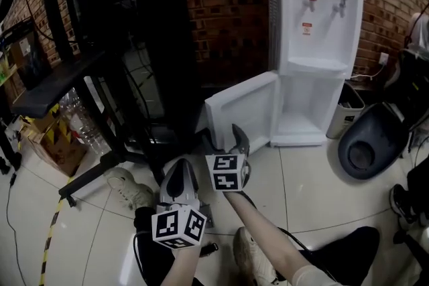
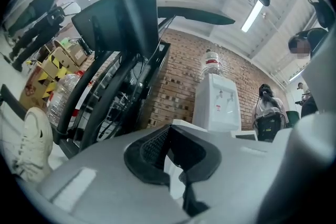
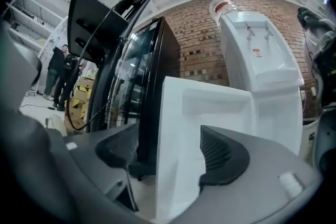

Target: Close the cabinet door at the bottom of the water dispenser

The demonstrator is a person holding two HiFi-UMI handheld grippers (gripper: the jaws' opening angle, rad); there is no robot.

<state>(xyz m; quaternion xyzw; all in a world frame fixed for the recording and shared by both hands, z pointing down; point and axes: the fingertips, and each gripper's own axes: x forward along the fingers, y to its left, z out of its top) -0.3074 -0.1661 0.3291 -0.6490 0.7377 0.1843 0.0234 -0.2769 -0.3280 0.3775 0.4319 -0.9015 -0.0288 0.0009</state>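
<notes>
The white water dispenser (image 1: 315, 10) stands against the brick wall. Its bottom cabinet door (image 1: 244, 107) hangs open, swung out to the left. My right gripper (image 1: 226, 143) is at the door's free edge, jaws open. In the right gripper view the door (image 3: 210, 113) fills the gap between the two pads of that gripper (image 3: 170, 149), and neither pad presses on it. The dispenser (image 3: 257, 55) rises behind it. My left gripper (image 1: 179, 179) hangs lower and to the left, over the floor, apart from the door. Its jaws (image 2: 176, 160) look shut with nothing in them. The dispenser (image 2: 218, 107) shows far ahead of it.
A black rack (image 1: 134, 43) on metal legs stands just left of the open door. A white shoe (image 1: 131, 187) lies on the floor beside the left gripper. A small white bin (image 1: 347, 107) and a dark round bin (image 1: 365, 147) sit right of the dispenser. Cardboard boxes (image 1: 47, 137) are far left.
</notes>
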